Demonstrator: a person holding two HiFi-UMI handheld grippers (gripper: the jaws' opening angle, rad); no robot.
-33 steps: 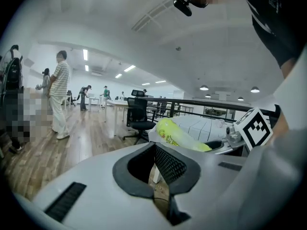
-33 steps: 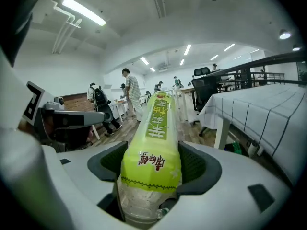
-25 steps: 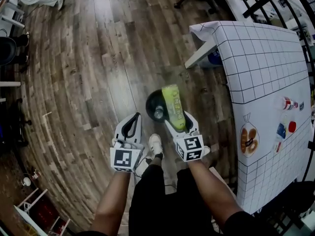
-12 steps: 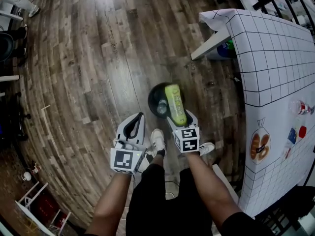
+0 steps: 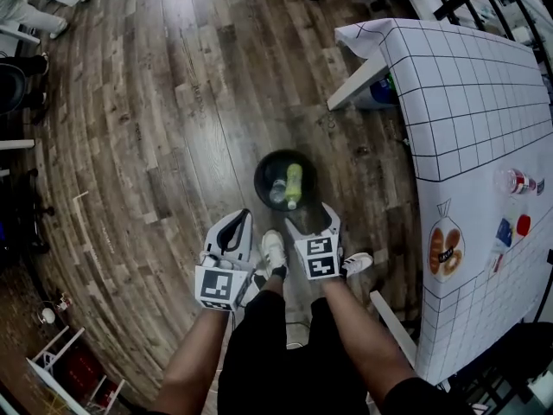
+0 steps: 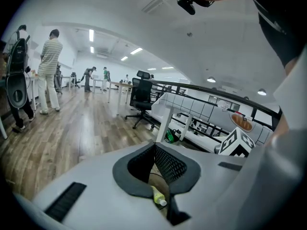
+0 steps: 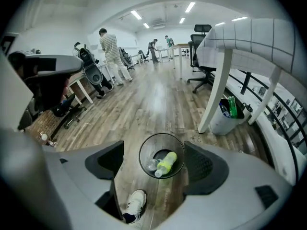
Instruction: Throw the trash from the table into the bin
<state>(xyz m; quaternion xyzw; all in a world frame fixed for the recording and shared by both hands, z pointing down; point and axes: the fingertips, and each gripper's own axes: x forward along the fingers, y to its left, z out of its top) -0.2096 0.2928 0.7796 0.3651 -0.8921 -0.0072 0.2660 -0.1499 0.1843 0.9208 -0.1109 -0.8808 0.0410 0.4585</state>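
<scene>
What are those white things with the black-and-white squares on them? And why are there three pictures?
A person holds a claw tool in each hand: the left gripper and the right gripper. The cubes with squares are part of them. One picture comes from a camera on the person's head, looking down at the floor. The other two come from small cameras riding on each gripper, looking along its jaws. On the floor stands a black bin with a yellow-green bottle and a clear bottle inside. On the table lie a bag of bread and a can. The left jaws are shut and empty. The right jaws have just been opening and stand wide, holding nothing.
</scene>
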